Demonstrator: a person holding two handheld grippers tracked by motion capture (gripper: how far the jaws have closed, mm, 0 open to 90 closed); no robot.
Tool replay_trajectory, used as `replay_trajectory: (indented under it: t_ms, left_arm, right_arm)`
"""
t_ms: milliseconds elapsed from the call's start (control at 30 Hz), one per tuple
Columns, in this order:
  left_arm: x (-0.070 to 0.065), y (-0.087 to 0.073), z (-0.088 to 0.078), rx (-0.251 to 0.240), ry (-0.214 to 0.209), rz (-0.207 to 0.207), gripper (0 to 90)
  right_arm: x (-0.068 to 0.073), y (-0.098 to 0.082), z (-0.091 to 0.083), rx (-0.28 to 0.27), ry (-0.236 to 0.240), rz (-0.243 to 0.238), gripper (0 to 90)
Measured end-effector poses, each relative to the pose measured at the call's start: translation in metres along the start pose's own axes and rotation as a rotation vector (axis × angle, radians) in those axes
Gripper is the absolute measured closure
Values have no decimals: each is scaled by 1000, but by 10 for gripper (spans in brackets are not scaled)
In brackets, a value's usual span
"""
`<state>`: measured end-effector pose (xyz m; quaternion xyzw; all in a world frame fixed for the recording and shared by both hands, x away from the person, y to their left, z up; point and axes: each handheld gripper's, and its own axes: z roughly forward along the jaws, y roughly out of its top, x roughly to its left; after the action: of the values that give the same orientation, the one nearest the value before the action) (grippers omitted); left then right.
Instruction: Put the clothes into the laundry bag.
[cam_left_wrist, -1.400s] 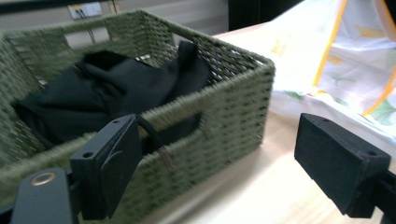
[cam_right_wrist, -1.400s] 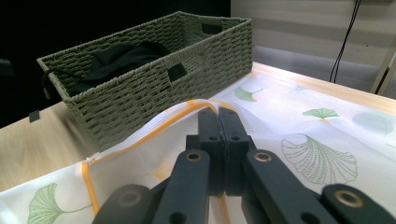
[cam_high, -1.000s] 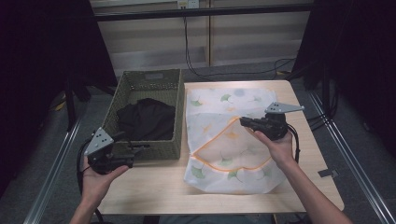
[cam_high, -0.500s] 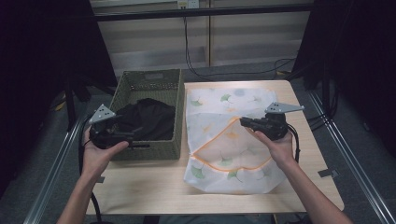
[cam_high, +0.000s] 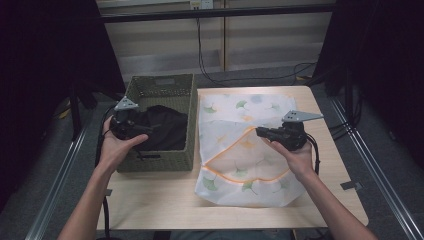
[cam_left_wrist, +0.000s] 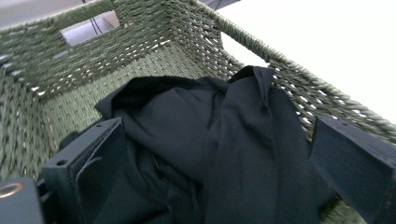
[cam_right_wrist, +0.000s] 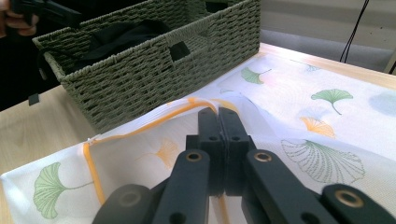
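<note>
A black garment lies crumpled in a green woven basket on the table's left. Over the basket's left side my left gripper is open, its jaws spread wide on either side of the garment's folds. To the right lies a white mesh laundry bag printed with ginkgo leaves and edged in orange. My right gripper is shut on that orange-edged opening and holds the flap slightly raised. The basket and garment also appear in the right gripper view.
The wooden table has bare surface along its front edge and a strip at the far right. Metal rails run along both sides of the table. Cables hang behind it against the back wall.
My left gripper has moved from the table's front-left corner, forward and up over the basket, and now sits above the garment. The right gripper and bag have stayed put.
</note>
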<state>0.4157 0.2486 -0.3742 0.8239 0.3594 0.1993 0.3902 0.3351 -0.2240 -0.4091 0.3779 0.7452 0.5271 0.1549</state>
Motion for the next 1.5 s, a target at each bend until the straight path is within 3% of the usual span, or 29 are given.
replay_trajectory:
  t_ms: [33,100,167,267,367,433,500,600,633,700,767,900,1000,1033,1067,1100,1167,1233,1267,1300,1333,1367,1400,1433,1467,1500]
  left_arm:
    - [0,4,7,36,-14,47,49]
    - [-1,5,9,30,-24,58,58]
    - [-1,6,15,22,-48,34,50]
    - [-3,7,34,102,-56,64,46]
    - [0,7,44,136,-88,34,51]
    - [1,7,46,147,-84,43,59]
    - [4,6,54,204,-99,30,50]
    - [5,7,58,242,-76,35,84]
    - [5,4,62,239,-13,84,116]
    - [11,2,65,267,37,62,62]
    - [21,-2,67,263,49,17,61]
    - [33,-7,71,281,36,-34,25]
    - [35,-9,76,299,34,-40,14]
    - [37,-12,82,319,30,-67,5]
    - [37,-12,82,319,30,-67,3]
    - [38,-14,86,345,20,-76,3]
    - [38,-14,87,335,11,-80,3]
    - [38,-14,86,332,-32,-82,0]
    - [36,-15,88,333,-98,-95,6]
    - [32,-15,91,361,-175,-75,0]
    - [27,-15,93,367,-143,-58,0]
    - [26,-14,95,388,-144,-25,0]
    - [24,-15,98,387,-139,-28,0]
    - [26,-15,98,418,-138,-7,0]
    - [25,-15,100,409,-134,-21,0]
    - [26,-15,101,422,-136,6,0]
  right_arm:
    - [0,0,1,5,1,-3,900]
    - [1,-1,1,8,0,1,899]
    - [1,-2,1,10,-1,-2,899]
    - [0,-2,3,15,3,3,900]
    - [1,-2,3,21,3,-4,899]
    - [1,-2,3,20,7,-4,899]
    - [2,-2,3,22,8,-5,899]
    - [2,-2,3,27,1,-14,899]
    - [2,-3,4,34,-2,-18,899]
    - [3,-4,4,38,-2,-19,899]
    - [3,-4,5,39,-2,-18,899]
    - [3,-5,6,46,-11,-24,899]
    - [3,-5,7,51,-4,-20,899]
    - [3,-6,8,60,-5,-24,898]
    - [3,-6,8,60,-5,-24,898]
    - [4,-7,9,62,-7,-27,899]
    - [4,-7,10,62,-5,-24,899]
    - [3,-8,10,59,3,-15,899]
    - [2,-8,10,59,3,-12,899]
    - [2,-8,10,62,-7,-14,898]
    - [2,-8,10,63,-9,-9,898]
    - [2,-8,10,64,-8,-10,898]
    - [2,-8,10,64,-10,-11,898]
    - [2,-8,10,66,-8,-12,898]
    - [2,-8,10,67,-7,-12,898]
    - [2,-8,10,67,-8,-12,898]
